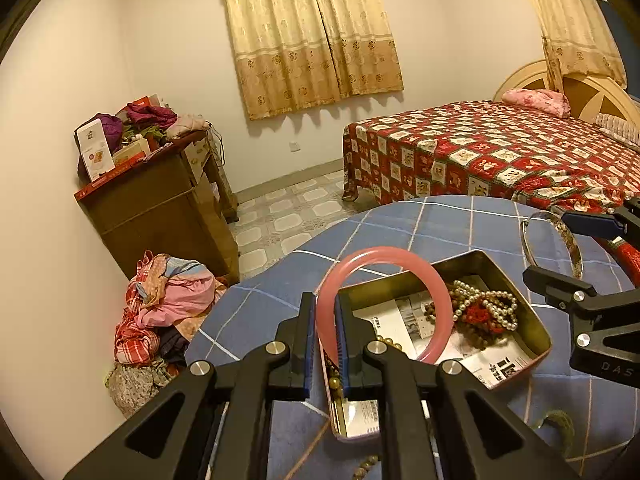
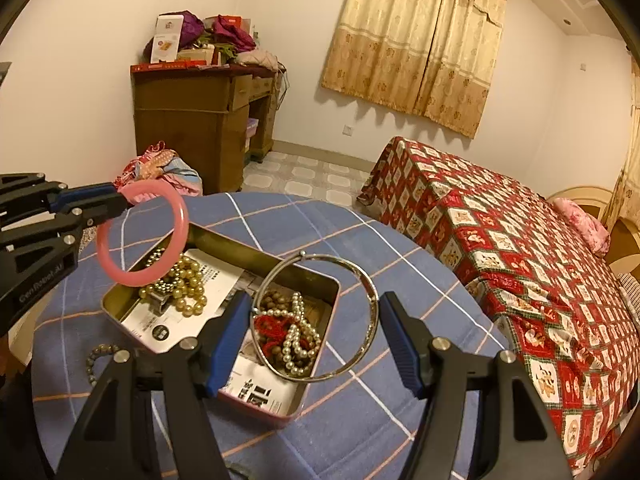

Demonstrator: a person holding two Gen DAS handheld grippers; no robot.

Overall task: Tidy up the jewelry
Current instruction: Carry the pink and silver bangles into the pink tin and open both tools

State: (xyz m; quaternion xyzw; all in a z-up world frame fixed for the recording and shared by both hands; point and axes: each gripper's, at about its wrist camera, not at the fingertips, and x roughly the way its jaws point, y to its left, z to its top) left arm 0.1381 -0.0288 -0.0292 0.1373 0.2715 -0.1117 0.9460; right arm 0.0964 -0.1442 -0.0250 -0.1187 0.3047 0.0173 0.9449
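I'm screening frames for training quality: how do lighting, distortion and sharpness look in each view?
Left wrist view: warm indoor light, strong fisheye bending, dark corners; pink bangle in the left gripper is sharp. Right wrist view: same warm cast and curvature; silver bangle shows small glints, curtain casts wall shadows.

The pink bangle (image 1: 384,304) was a smooth glossy ring, up in the air over the open tin (image 2: 224,320), standing roughly upright. The silver bangle (image 2: 316,316) was thin metal, also above the tin. Inside the tin sat gold beads (image 2: 180,284), a pearl strand (image 2: 296,336) tangled with red stuff.
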